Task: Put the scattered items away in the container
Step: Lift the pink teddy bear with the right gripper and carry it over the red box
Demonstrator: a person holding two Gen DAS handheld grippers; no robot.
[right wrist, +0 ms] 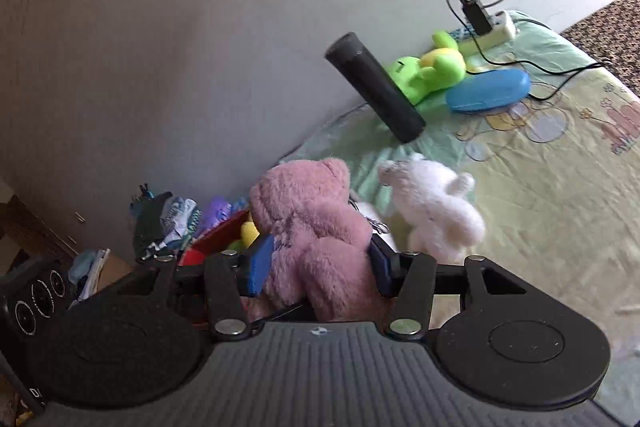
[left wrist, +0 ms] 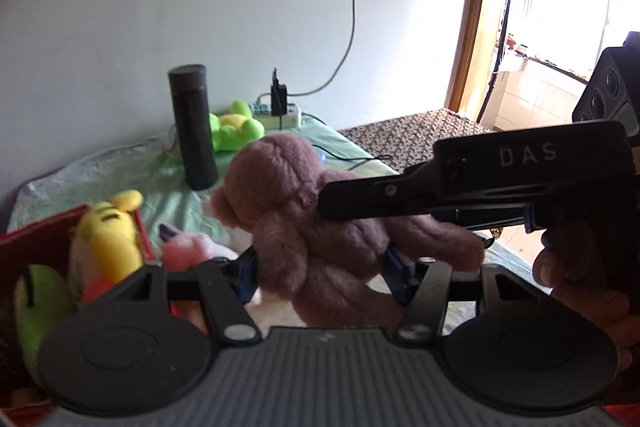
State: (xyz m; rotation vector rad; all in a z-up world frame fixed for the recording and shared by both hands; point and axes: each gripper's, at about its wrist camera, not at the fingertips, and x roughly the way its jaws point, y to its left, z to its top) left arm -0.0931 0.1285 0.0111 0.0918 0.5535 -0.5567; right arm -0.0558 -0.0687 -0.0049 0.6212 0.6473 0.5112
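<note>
A pink-mauve plush bear (left wrist: 304, 223) is held in the air between both grippers. My left gripper (left wrist: 324, 267) is shut on its lower body. My right gripper (right wrist: 316, 259) is shut on the same bear (right wrist: 312, 223); its black body (left wrist: 500, 175) shows at the right of the left wrist view. The red container (left wrist: 36, 239) sits at lower left with a yellow plush (left wrist: 108, 239) and a green plush (left wrist: 36, 299) in it. A white plush (right wrist: 436, 207) and a green-and-yellow plush (right wrist: 432, 67) lie on the bed.
A tall black cylinder (right wrist: 376, 87) stands on the green bedsheet (right wrist: 540, 187). A blue case (right wrist: 488, 91), a power strip (right wrist: 492, 31) with a charger and cables lie by the wall. Clothes (right wrist: 168, 223) are piled left of the container.
</note>
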